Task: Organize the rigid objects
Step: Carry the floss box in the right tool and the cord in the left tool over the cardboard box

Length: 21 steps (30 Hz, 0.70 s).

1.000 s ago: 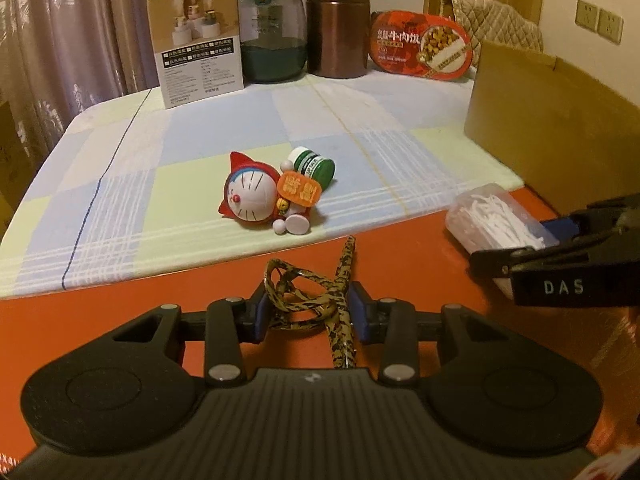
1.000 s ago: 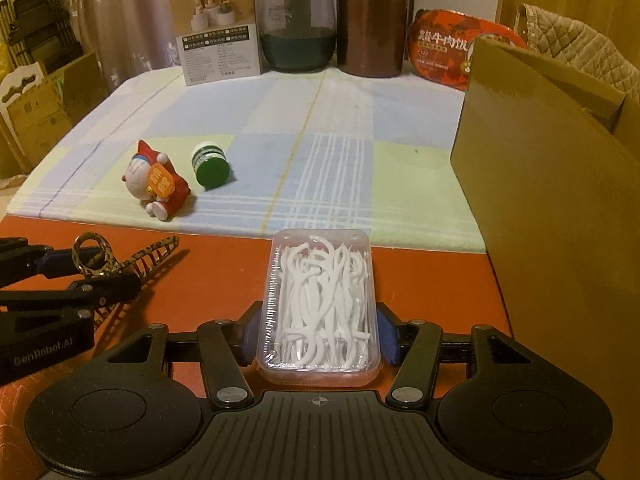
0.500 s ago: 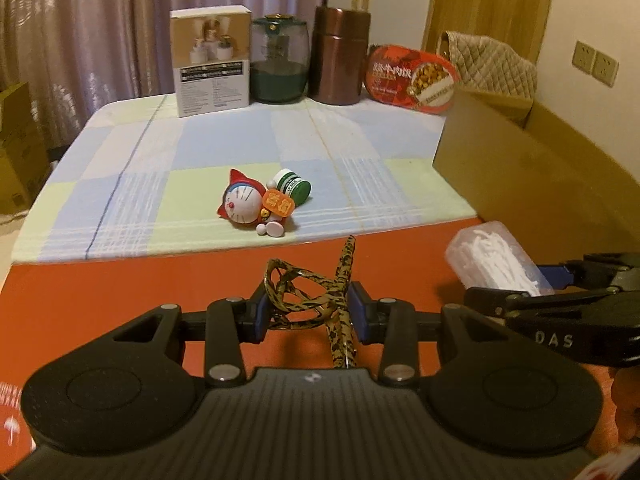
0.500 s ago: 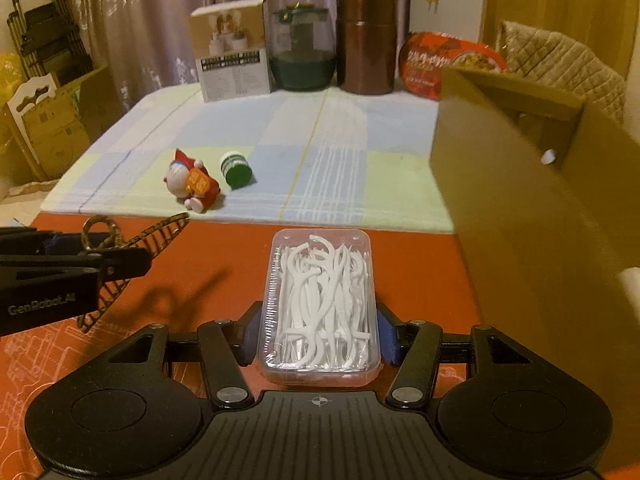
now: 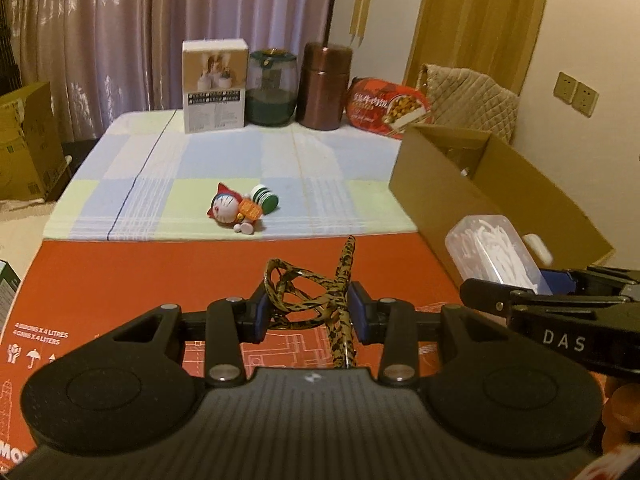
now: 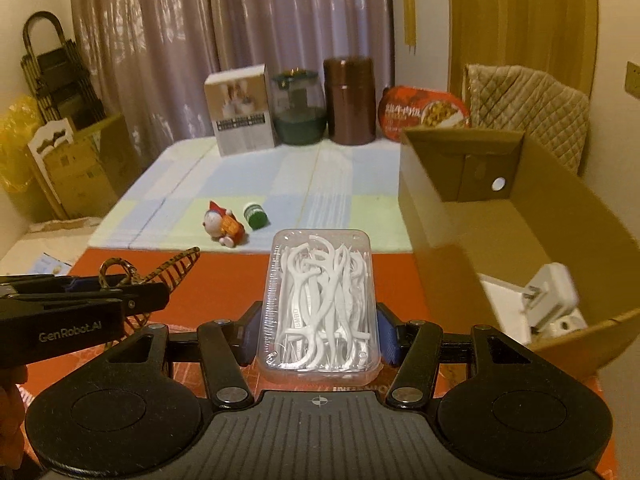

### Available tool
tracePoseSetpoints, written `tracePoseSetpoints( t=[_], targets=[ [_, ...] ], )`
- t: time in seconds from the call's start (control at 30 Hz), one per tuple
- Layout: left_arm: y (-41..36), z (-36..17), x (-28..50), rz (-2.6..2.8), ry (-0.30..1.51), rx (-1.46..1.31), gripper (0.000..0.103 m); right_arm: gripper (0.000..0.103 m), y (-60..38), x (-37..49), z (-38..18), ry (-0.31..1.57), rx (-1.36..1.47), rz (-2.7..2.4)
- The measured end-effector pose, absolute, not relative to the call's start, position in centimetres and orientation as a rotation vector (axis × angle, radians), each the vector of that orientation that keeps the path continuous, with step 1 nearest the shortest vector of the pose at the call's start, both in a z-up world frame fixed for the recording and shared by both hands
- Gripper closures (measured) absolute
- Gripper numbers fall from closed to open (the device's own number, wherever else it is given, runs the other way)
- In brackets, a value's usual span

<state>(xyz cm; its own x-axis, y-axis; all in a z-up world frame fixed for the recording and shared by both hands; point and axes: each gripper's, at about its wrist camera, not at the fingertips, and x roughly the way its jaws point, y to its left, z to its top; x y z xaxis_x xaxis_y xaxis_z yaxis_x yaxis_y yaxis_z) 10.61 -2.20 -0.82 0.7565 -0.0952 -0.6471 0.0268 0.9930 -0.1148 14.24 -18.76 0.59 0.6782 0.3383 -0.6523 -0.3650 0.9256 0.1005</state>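
Both claws loaded, held above the red sheet (image 5: 120,280).

Left claw (image 5: 308,310): pads pressed onto the clip (image 5: 316,296), a leopard-print hair comb/clip. Its loops sit between the pads and its long toothed arm runs forward and slightly right, past the tips. The right-wrist view shows the teeth sticking out ahead of the left claw (image 6: 132,284).

Right claw (image 6: 318,320): pinching the floss box (image 6: 319,300) across its short sides. The box's long axis points straight ahead along the fingers, with most of it ahead of the pads. Grip looks square, no visible tilt.

Key relation: the carton (image 6: 520,240) lies ahead and to the right of the right claw, open top up, near wall just beside the box's right edge. A white item (image 6: 548,292) already lies inside, at the near end. From the left claw the carton (image 5: 480,184) is farther right, with the right claw (image 5: 520,280) and floss box (image 5: 496,248) in between. So the right hand is nearer and has the clear path; my read is it goes first, shifting right over the wall and then down.

Risk: the box's front end could catch the carton wall if it swings in low.

Still on the cloth ahead of both claws: toy (image 5: 234,212) and green jar (image 5: 264,198), touching or nearly so, both lying down.
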Motion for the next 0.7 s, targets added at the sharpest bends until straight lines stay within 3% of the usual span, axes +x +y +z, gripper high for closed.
tracePoseSetpoints(
  t=[0.7],
  targets=[
    [-9.0, 3.8, 7.4, -0.141, 0.657, -0.016, 0.069, 0.05, -25.7, 9.8, 6.1, 0.627, 0.012, 0.355]
  ],
)
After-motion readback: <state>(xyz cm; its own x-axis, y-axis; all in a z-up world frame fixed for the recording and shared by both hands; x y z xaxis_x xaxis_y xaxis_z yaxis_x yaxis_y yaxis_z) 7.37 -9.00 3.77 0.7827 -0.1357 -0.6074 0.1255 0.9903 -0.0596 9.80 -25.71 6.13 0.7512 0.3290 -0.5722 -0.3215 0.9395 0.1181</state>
